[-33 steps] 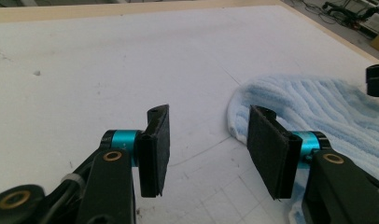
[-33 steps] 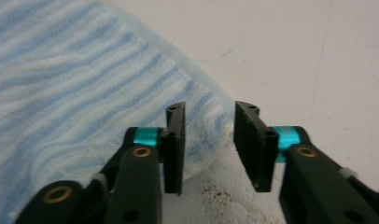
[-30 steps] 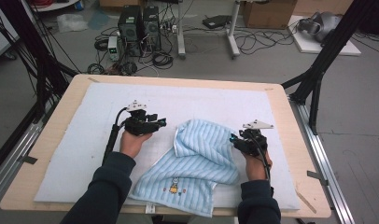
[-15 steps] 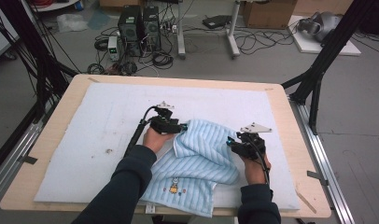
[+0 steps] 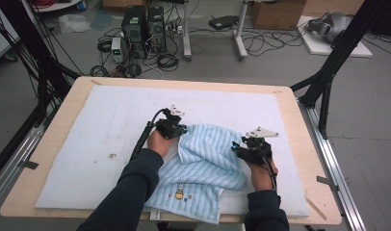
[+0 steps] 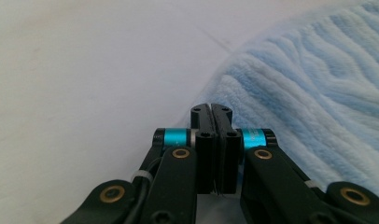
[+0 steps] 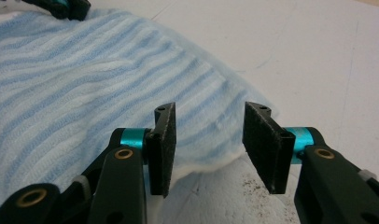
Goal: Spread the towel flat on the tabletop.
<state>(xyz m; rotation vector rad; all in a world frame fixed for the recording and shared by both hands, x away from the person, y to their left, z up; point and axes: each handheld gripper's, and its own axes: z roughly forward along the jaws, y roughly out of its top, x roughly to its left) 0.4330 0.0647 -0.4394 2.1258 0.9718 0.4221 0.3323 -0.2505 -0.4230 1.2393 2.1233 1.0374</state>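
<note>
Both forearms in from the near edge, one gripper per hand.
Left gripper point(image 6: 210, 112): jaws just closed, pads together. Right gripper point(image 7: 210, 140): jaws parted.

High overview; two close towel-level point(image 5: 203, 163) views

No text, label, brand or number is showing legibly; the towel point(image 5: 198, 168) is bearing a small cartoon motif point(image 5: 179, 193) whose lettering is blurring beyond reading.

Grey floor point(image 5: 376, 110), tangled cables point(image 5: 275, 43), black computer towers point(image 5: 145, 21), cardboard box point(image 5: 275, 13), wooden table point(image 5: 54, 125), white mat point(image 5: 87, 139)
</note>
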